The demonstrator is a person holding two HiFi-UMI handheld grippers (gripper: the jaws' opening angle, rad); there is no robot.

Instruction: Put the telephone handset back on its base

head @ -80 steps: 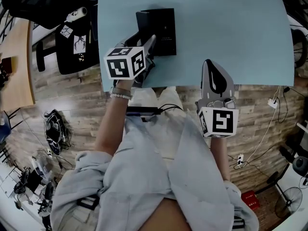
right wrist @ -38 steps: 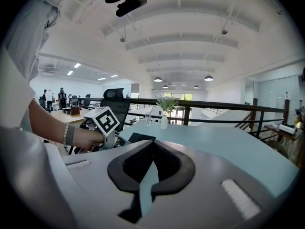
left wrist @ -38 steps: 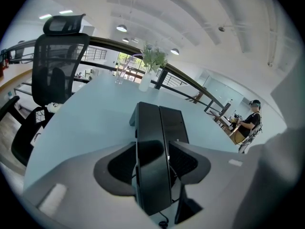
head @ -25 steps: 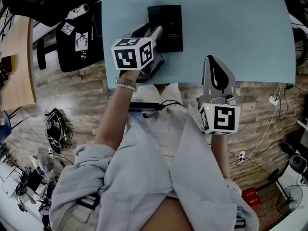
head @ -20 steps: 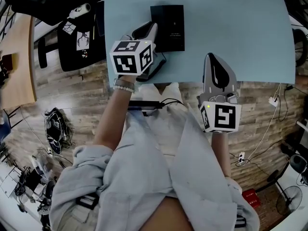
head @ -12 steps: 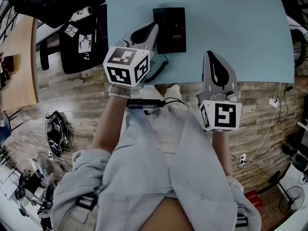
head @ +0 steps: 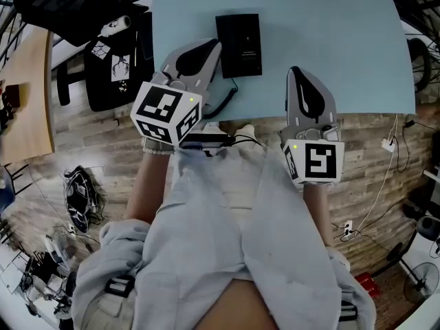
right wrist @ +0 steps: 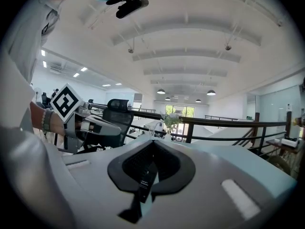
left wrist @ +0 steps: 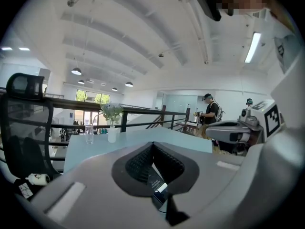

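Note:
The black telephone [head: 238, 45] lies on the light blue table [head: 330, 40], with its handset resting along the left side of the base. A coiled cord [head: 223, 102] trails off it toward the table's near edge. My left gripper [head: 213, 45] hovers just left of the phone, clear of it, jaws shut and empty. In the left gripper view the left gripper [left wrist: 152, 144] shows its pads meeting with nothing between them. My right gripper [head: 297, 71] hangs over the table's near edge to the right of the phone, shut and empty, and the right gripper [right wrist: 152, 143] looks the same in its own view.
A black office chair [head: 110, 53] stands left of the table on the wooden floor [head: 89, 150]. A small black device [head: 206, 139] with a cable sits at the person's lap. A vase with flowers [left wrist: 112, 123] and a glass [left wrist: 89, 133] stand at the table's far end.
My left gripper has drawn back from the telephone toward the near edge and to the left. The telephone and the right gripper have hardly moved.

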